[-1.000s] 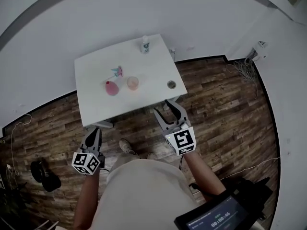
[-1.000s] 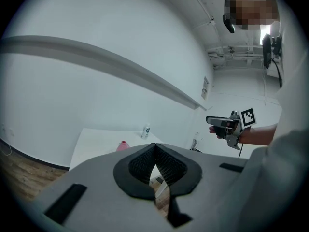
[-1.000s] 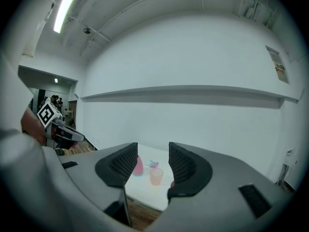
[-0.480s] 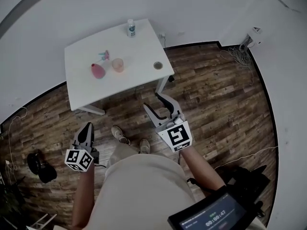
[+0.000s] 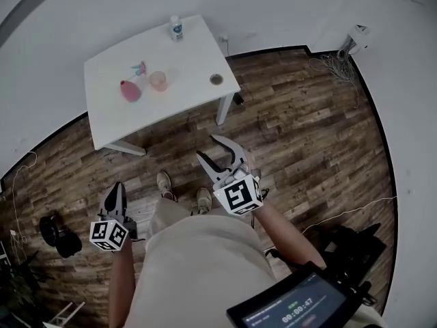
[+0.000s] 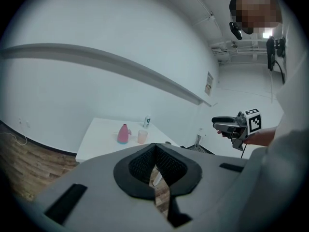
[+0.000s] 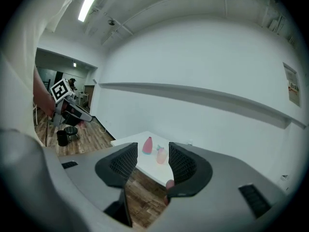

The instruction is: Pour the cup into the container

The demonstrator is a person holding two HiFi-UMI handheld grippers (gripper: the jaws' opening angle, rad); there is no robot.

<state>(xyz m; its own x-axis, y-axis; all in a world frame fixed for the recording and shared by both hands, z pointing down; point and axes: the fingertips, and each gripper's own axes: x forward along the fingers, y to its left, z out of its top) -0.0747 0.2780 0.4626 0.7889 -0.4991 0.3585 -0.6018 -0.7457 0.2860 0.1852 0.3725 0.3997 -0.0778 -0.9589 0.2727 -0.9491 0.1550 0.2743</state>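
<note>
White rectangular table (image 5: 102,125) stands on the wood-plank floor (image 5: 307,135), well apart from both tools. Right tool (image 5: 207,147): jaws apart, empty. Left tool (image 5: 116,186): pinched together, empty. On the table, the pink bottle-shaped container (image 5: 130,91), with the translucent pink cup (image 5: 158,80) just beside it.

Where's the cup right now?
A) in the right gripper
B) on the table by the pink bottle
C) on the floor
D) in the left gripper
B: the cup stands on the table beside the pink bottle; the left gripper and right gripper are both empty, away from it.
</note>
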